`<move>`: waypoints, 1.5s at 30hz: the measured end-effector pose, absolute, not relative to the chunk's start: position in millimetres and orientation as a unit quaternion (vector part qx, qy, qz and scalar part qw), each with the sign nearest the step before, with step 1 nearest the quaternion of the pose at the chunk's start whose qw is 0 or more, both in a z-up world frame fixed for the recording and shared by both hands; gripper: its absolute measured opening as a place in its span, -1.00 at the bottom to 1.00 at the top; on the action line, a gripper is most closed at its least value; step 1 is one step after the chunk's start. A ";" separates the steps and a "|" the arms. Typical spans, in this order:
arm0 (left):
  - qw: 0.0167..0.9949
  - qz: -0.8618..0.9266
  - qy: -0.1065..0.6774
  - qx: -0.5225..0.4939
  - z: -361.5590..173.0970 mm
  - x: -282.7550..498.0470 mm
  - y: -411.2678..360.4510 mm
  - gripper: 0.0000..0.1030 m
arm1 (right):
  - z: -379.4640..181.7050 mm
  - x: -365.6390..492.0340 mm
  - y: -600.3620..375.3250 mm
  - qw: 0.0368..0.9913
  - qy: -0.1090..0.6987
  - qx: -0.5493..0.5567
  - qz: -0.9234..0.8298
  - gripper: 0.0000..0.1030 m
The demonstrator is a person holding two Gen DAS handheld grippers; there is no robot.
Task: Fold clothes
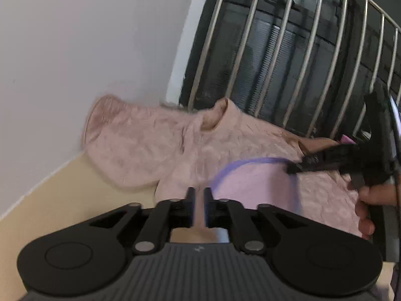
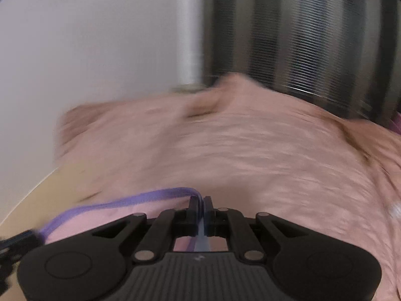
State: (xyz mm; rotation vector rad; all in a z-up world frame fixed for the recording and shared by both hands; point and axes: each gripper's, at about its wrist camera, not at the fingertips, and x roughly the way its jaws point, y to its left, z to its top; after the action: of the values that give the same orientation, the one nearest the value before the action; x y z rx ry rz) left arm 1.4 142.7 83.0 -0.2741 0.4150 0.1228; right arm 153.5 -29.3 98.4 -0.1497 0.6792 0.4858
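Both grippers are clamped: the left gripper pinches the pink garment, the right gripper its purple hem. The garment lies on a beige surface by the white wall and barred window.

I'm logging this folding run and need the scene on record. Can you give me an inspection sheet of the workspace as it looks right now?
Surface: beige tabletop, bare at the near left.
Job's things: fuzzy pink garment spread across the surface, one sleeve reaching toward the wall; a smoother pink piece with a purple hem lifted over it.
Clutter: small purple item by the window, too small to identify.
Grippers: left gripper nearly shut with pink fabric between its fingers; right gripper shut on the purple hem.
Cables: nothing seen for certain.
Surroundings: white wall at left, dark window behind metal bars.
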 end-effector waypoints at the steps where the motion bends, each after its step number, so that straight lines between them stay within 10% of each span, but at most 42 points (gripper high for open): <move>1: 0.969 0.049 0.198 -0.141 86.0 0.2 138.7 -0.44 | 97.7 160.4 -42.8 0.915 0.333 -0.058 0.221 -0.94; 6: 0.971 -0.029 0.203 -0.119 81.7 -26.7 109.7 -0.19 | 94.3 195.2 -110.3 0.926 0.347 0.014 0.148 -0.92; 18: 0.925 -0.188 0.299 -0.144 34.7 -86.3 31.3 0.23 | 120.8 94.5 -205.6 0.923 0.314 0.082 0.207 0.14; 23: 0.918 -0.199 0.320 -0.126 22.9 -98.4 8.7 0.08 | 90.6 -9.6 -235.0 0.901 0.314 0.118 0.274 0.13; 26: 0.918 -0.186 0.337 -0.097 17.8 -98.1 -4.5 -0.39 | 63.3 -44.4 -244.9 0.899 0.321 0.121 0.271 0.09; 29: 0.920 -0.170 0.341 -0.095 13.2 -97.1 -6.3 -0.78 | 32.8 -55.0 -246.7 0.888 0.354 0.130 0.263 -0.36; 32: 0.921 -0.170 0.339 -0.089 13.4 -100.6 -1.9 -0.89 | 13.8 -61.5 -243.2 0.885 0.357 0.151 0.257 -0.87; 38: 0.919 -0.193 0.339 -0.057 20.8 -139.6 27.9 -0.93 | 13.2 -110.9 -211.3 0.897 0.352 0.089 0.253 -0.90; 41: 0.922 -0.190 0.335 -0.046 20.6 -160.0 41.3 -0.51 | 19.8 -134.4 -206.4 0.894 0.345 0.068 0.277 -0.81; 42: 0.923 -0.181 0.338 -0.042 20.4 -164.0 43.9 -0.11 | 24.0 -144.2 -206.5 0.897 0.335 0.058 0.283 -0.68; 45: 0.932 -0.159 0.325 -0.009 25.9 -176.4 44.4 -0.06 | 39.9 -166.4 -212.4 0.910 0.287 0.008 0.298 0.00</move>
State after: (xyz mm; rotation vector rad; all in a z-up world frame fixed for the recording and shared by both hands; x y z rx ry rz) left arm -176.4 44.4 25.9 -0.0193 0.6652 -0.3246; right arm -166.4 -212.4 39.9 0.0172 0.5915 0.6145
